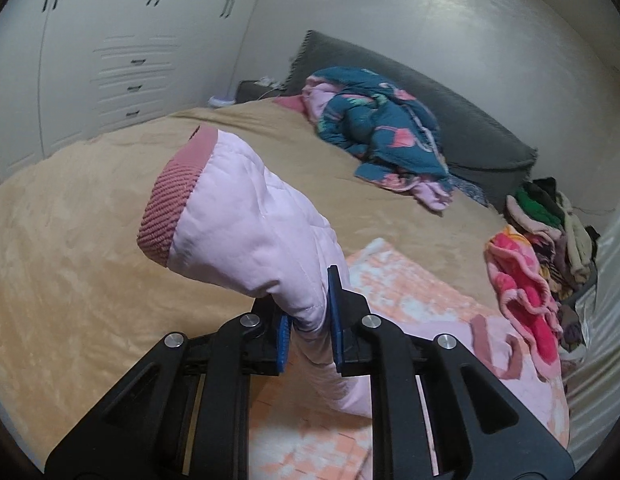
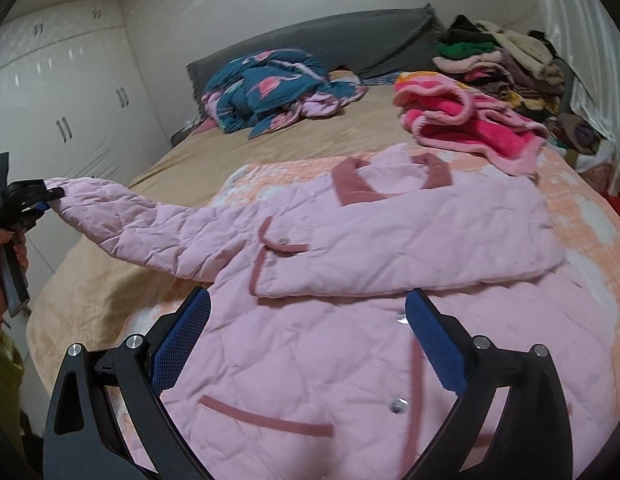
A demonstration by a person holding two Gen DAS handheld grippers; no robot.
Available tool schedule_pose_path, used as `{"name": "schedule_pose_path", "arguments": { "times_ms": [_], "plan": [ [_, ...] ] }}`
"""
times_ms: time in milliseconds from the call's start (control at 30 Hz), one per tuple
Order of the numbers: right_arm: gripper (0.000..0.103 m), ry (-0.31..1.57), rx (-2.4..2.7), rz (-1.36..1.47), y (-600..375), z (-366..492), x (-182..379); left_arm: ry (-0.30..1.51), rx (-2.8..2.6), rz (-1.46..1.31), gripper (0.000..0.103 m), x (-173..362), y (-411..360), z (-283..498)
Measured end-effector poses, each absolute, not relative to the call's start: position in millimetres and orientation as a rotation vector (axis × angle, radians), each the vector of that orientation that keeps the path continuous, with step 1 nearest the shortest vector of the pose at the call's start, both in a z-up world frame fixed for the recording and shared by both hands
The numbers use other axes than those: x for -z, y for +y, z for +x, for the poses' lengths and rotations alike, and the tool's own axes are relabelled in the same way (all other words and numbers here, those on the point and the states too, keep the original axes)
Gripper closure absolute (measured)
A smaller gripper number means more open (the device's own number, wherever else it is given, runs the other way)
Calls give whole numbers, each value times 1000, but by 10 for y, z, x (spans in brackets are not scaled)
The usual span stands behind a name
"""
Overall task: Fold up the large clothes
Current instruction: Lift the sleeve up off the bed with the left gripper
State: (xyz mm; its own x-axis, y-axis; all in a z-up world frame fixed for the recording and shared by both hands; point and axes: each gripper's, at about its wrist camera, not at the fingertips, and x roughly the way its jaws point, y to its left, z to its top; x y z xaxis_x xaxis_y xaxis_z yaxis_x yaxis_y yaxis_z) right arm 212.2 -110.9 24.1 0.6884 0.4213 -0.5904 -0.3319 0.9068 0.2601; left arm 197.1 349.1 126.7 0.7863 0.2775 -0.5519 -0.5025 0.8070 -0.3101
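On the bed point(image 2: 181, 152), left gripper point(image 1: 310, 320) jaws pinch the jacket's point(image 2: 350, 320) sleeve point(image 1: 245, 224), right gripper point(image 2: 307, 340) jaws spread.

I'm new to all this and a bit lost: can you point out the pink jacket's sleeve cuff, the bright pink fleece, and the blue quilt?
sleeve cuff point(image 1: 169, 196): left wrist view, ribbed band.
bright pink fleece point(image 2: 478, 128): right wrist view, middle fold.
blue quilt point(image 2: 265, 88): right wrist view, top of the heap.

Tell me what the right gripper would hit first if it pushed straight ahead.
Probably the pink quilted jacket: the open right gripper points over its body toward the folded-over sleeve; depth is uncertain.
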Motion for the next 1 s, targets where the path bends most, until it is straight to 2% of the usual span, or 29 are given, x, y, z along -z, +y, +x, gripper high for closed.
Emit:
{"name": "schedule_pose_path", "arguments": {
  "times_ms": [367,1000],
  "plan": [
    [6,639,-398,223,-1647,1921,-509,494,-372,-369,95,-1566,2849,1990],
    [6,575,-344,265,-2094,1707,-682,501,-254,-277,95,-1655,1979,2092]
  ]
}}
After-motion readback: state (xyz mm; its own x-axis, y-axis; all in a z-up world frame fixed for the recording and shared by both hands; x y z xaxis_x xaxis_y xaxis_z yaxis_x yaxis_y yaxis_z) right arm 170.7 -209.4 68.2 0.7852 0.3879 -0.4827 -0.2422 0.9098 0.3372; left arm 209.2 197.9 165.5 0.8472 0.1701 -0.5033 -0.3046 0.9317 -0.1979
